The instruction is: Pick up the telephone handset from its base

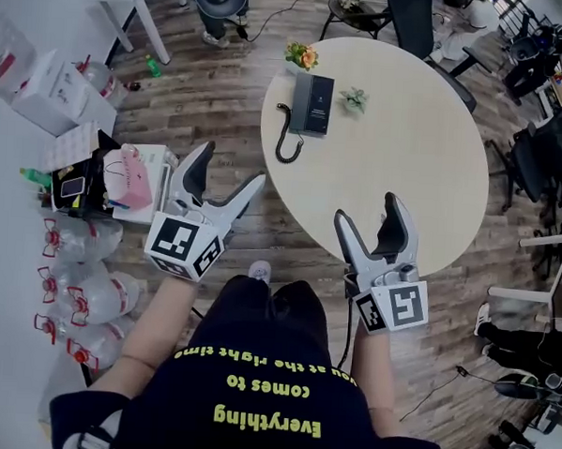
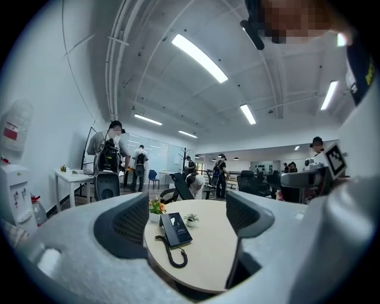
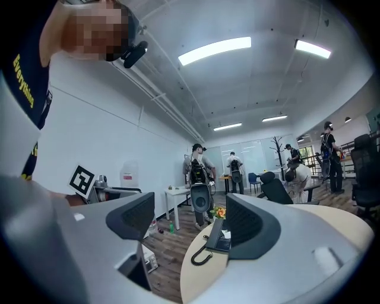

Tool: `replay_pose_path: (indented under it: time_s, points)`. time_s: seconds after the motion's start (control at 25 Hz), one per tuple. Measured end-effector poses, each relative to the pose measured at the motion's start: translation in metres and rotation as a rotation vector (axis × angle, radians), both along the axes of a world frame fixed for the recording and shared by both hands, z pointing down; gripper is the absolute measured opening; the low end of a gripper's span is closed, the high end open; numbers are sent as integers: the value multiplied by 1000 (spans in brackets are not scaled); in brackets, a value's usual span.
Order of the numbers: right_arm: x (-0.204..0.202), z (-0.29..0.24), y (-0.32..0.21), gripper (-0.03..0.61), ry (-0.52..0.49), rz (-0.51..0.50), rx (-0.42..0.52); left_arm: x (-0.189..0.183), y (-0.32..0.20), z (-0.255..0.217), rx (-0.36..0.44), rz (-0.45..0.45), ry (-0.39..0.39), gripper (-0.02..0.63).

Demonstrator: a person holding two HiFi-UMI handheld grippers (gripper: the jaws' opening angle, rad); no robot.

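A dark telephone lies on the far left part of the round beige table, its handset resting on the base and its coiled cord trailing toward me. My left gripper hangs open over the floor, left of the table's edge, with nothing between its jaws. My right gripper is open and empty over the table's near edge. Both stand well short of the phone. The left gripper view frames the telephone between the open jaws of that gripper. In the right gripper view, the telephone shows partly behind one jaw of that gripper.
An orange flower pot and a small green plant stand beside the phone. Water bottles, boxes and a pink bag crowd the floor at the left. Office chairs sit at the right. Several people stand far off.
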State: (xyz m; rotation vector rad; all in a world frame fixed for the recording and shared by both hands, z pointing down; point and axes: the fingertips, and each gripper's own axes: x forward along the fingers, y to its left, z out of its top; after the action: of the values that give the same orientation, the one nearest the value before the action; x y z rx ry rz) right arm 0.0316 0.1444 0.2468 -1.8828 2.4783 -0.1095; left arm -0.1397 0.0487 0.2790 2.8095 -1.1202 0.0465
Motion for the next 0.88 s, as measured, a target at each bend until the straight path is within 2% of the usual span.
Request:
replay_pose_path:
  time_s: [0.28, 0.48, 0.64, 0.88]
  points:
    - [23, 18, -40, 383, -25, -17, -45, 20, -35, 24, -64, -12, -34, 428]
    - [48, 18, -82, 388, -32, -60, -38, 43, -72, 30, -67, -59, -45, 428]
    - [71, 17, -118, 391, -20, -102, -38, 64, -107, 47, -115, -95, -27, 428]
    - [111, 35, -152, 391, -43, -130, -79, 96, -142, 59, -129, -141, -48, 428]
